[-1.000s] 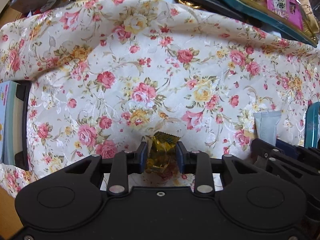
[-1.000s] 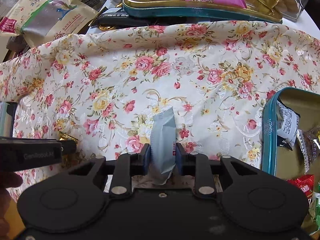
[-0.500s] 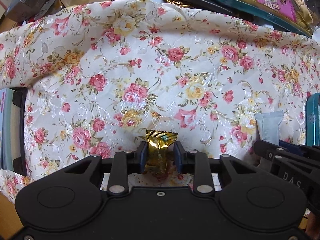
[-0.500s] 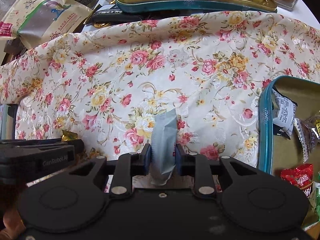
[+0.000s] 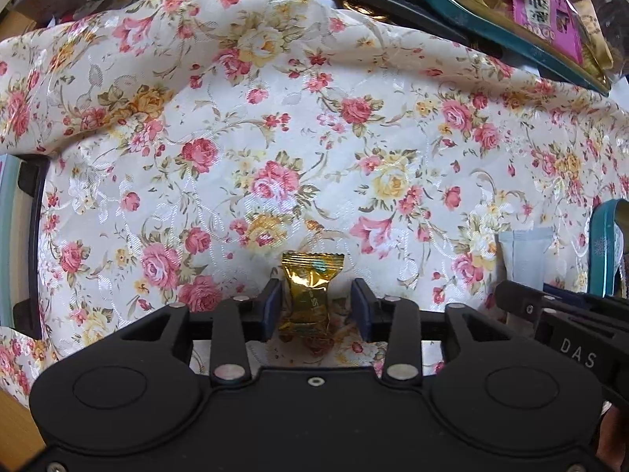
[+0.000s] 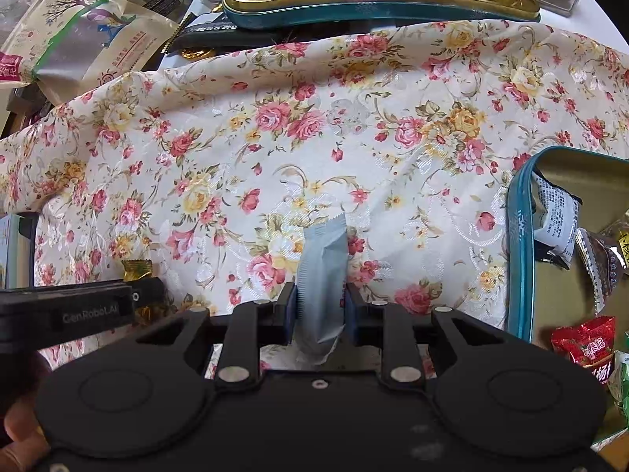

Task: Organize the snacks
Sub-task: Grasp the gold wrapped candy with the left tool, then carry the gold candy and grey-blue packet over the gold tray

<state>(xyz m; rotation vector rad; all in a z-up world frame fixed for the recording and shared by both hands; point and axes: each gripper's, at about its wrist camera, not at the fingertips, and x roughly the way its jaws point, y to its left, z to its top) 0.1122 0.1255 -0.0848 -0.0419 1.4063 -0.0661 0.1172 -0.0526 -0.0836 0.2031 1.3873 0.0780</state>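
Floral cloth (image 5: 275,149): gold candy (image 5: 310,293) between the parted left gripper (image 5: 316,306), right pad clear of it. Right gripper (image 6: 319,310) clamps a grey packet (image 6: 322,275). Teal tin (image 6: 519,251), right: assorted wrapped snacks (image 6: 582,344).

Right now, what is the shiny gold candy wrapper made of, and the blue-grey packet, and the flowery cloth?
The gold candy wrapper looks like metallic foil or foil-coated plastic: mirror-bright, sharply crinkled, zigzag-cut top. The blue-grey packet seems to be matte plastic film, dull, with a serrated seal edge. The flowery cloth looks like woven fabric with a satin sheen: raised glossy swirls, soft folds.
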